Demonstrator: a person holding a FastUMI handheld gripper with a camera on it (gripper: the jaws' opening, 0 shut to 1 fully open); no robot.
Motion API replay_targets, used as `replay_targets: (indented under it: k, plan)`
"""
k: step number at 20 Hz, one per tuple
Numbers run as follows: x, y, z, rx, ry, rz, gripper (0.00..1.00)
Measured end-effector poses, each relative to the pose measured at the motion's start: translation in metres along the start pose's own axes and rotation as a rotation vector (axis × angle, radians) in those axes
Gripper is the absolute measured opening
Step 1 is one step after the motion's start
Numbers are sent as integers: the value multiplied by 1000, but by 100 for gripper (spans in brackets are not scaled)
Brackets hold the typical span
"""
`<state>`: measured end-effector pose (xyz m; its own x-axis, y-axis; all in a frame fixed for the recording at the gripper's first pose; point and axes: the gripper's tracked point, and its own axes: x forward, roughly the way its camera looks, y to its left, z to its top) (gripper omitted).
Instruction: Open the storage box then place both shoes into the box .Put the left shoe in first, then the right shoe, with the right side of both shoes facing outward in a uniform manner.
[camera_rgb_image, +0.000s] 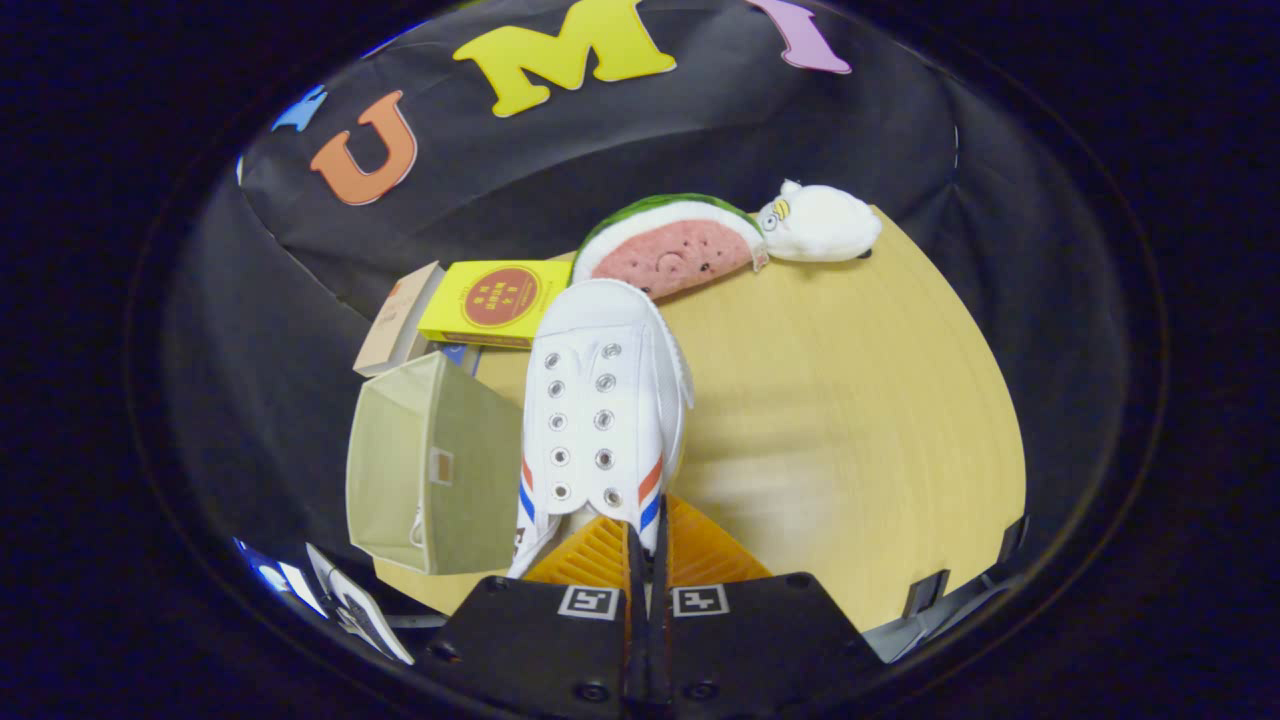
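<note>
A white lace-up shoe (598, 400) with red and blue stripes hangs above the wooden table (850, 400), toe pointing away from me. My gripper (648, 545) is shut on the shoe's heel edge, both fingers pressed close together around it. The beige fabric storage box (430, 465) stands open just left of the shoe, its mouth facing left. A second shoe shows partly inside the box (420, 525), its white laces and sole peeking out at the box's near side.
A yellow box (495, 300) and a tan carton (398, 318) lie beyond the storage box. A watermelon-slice plush (670, 250) and a white plush animal (820, 225) rest at the table's far edge. Bare table lies to the right.
</note>
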<state>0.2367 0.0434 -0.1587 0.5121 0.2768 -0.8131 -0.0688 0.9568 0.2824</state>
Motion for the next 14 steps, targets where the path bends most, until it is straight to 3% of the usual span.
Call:
replay_targets:
  k: [3, 8, 14]
  plan:
    - [-7, 71, -1, 14, -42, 25, 6]
    - [18, 171, -14, -10, -60, 49, 6]
    - [73, 210, -40, -23, -22, -21, 6]
